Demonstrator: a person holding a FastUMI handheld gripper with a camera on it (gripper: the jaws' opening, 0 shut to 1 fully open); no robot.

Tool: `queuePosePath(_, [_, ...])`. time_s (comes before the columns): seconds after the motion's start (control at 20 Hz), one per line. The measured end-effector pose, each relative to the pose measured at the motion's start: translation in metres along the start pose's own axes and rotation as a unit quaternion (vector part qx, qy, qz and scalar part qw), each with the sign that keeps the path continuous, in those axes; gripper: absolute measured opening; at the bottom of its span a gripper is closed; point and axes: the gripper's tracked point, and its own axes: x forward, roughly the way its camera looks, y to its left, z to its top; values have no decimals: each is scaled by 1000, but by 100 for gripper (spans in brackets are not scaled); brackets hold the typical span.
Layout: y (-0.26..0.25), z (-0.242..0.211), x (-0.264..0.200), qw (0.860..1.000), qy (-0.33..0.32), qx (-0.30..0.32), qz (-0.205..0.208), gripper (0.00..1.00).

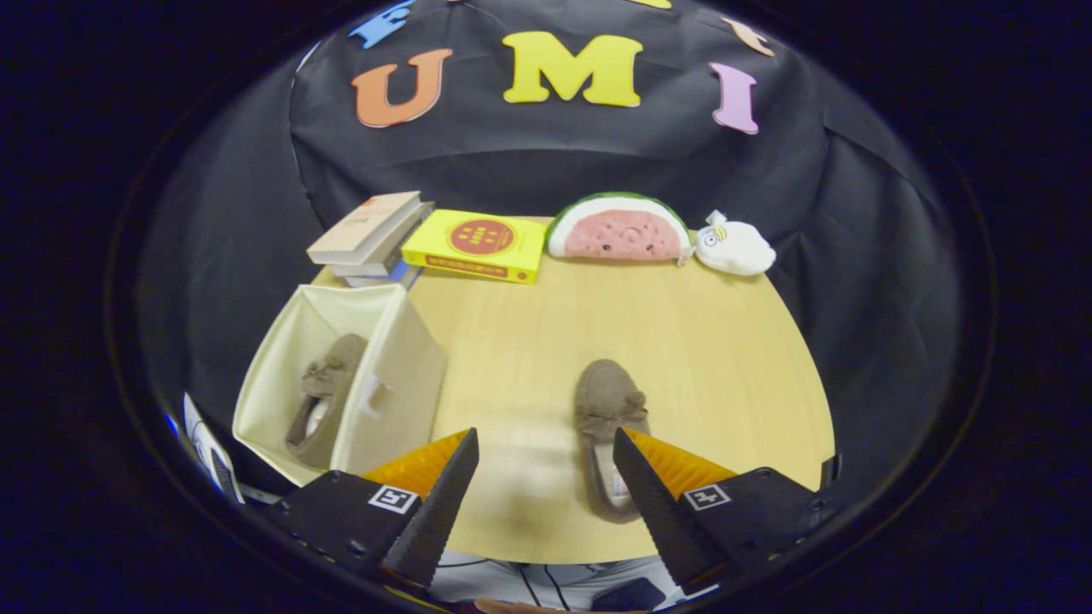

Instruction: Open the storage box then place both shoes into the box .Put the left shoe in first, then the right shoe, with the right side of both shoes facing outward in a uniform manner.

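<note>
- Gripper view: the gripper (546, 460) hangs above the pale wooden table (725, 358), tilted down, its fingers spread wide and holding nothing.
- One brown fuzzy moccasin shoe (601, 409) lies on the table between the fingers, nearer the right one, which hides its heel side.
- Left of that shoe stands the open cream fabric storage box (401, 375), a second brown moccasin (328, 396) inside it.
- Beyond the shoe lie stacked books (371, 234), a yellow book (478, 243), a watermelon-slice plush (618, 228) and a white plush (734, 247).

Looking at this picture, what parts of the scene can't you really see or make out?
- Shoe on the table: its heel end is covered by one finger of the open tool, gripper view.
- Shoe in the box: the storage box wall hides its far side.
- Yellow book: cover print too small to read.
- Stacked books: lower ones mostly hidden beneath the top one.
</note>
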Motion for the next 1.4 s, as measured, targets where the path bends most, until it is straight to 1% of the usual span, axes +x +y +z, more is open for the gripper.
queuePosePath(0.25, [-60, -28, 48, 998, 51, 17, -17, 96])
queuePosePath(0.4, [-83, -40, 71, 997, 73, 21, -12, 95])
queuePosePath(0.55, [-104, -54, 90, 995, 99, 25, -16, 78])
queuePosePath(0.7, [-104, -71, 108, 991, 132, 20, 6, 62])
queuePosePath(0.8, [-102, -71, 114, 991, 135, 17, 11, 52])
queuePosePath(0.9, [-93, -76, 121, 990, 137, 8, 27, 35])
queuePosePath(1.0, [-88, -70, 115, 990, 139, 3, 34, 20])
queuePosePath(1.05, [-86, -72, 114, 990, 136, 12, 34, 12])
queuePosePath(1.1, [-87, -70, 117, 990, 133, 16, 31, 2])
queuePosePath(1.25, [-89, -66, 109, 991, 124, 38, 27, 1])
queuePosePath(1.4, [-86, -56, 84, 993, 108, 49, 30, 1])
